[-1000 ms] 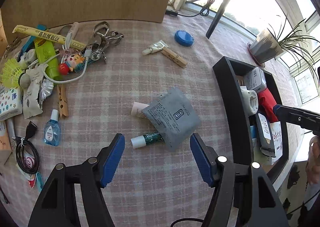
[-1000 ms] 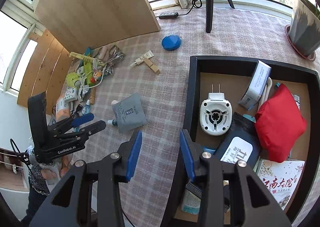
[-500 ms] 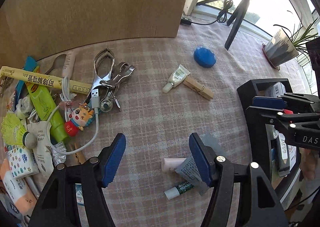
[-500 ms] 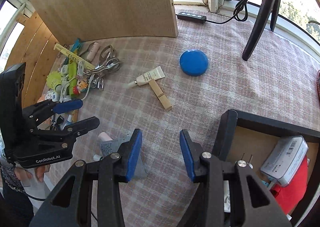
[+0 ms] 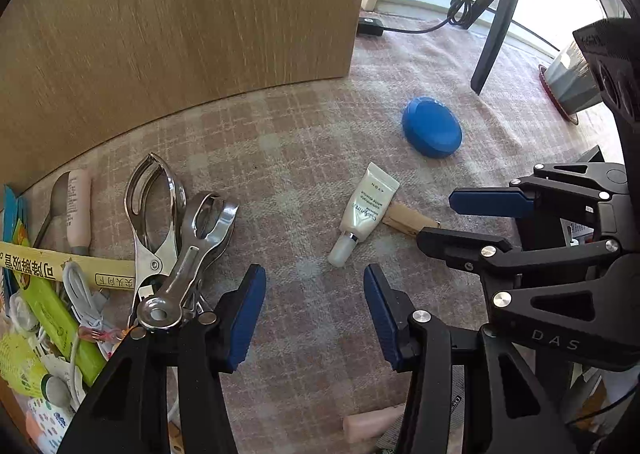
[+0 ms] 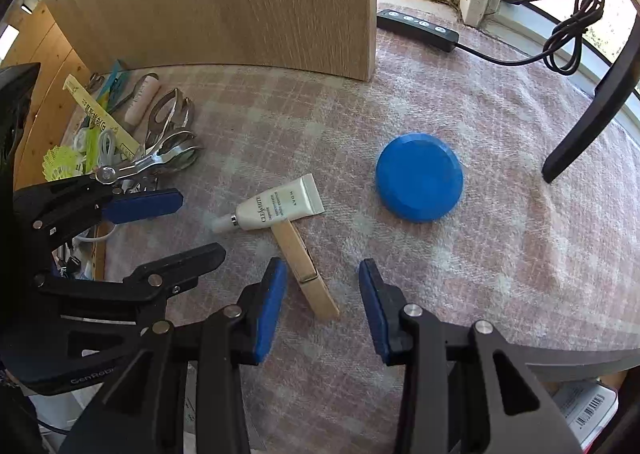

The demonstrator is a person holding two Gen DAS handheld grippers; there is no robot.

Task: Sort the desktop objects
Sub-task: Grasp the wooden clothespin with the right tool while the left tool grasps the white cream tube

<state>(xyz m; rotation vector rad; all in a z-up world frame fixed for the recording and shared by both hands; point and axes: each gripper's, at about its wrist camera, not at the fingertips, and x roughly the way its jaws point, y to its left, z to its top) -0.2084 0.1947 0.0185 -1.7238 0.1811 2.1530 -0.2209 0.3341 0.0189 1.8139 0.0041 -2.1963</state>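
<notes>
On the pink checked cloth a white cream tube (image 5: 366, 205) (image 6: 276, 207) lies with its crimped end over a wooden clothespin (image 5: 408, 219) (image 6: 304, 270). Beyond them sits a blue round disc (image 5: 432, 127) (image 6: 418, 177). My left gripper (image 5: 314, 294) (image 6: 188, 228) hovers just short of the tube's cap; its jaws are closing and only cloth shows between them. My right gripper (image 6: 320, 282) (image 5: 444, 219) stands open over the clothespin. The pin's near end lies between the jaws, close to the left pad and apart from both.
Steel tongs (image 5: 168, 230) and a heap of small items (image 5: 48, 314) lie at the left. A wooden board (image 5: 180, 21) stands behind. A tripod leg (image 6: 592, 101) and a cable controller (image 6: 416, 23) are at the back right. The table edge (image 6: 560, 358) runs near right.
Both grippers moved away from the black tray and the grey sachet, toward the board. The tube, clothespin and blue disc now lie close in front. The left jaws have narrowed.
</notes>
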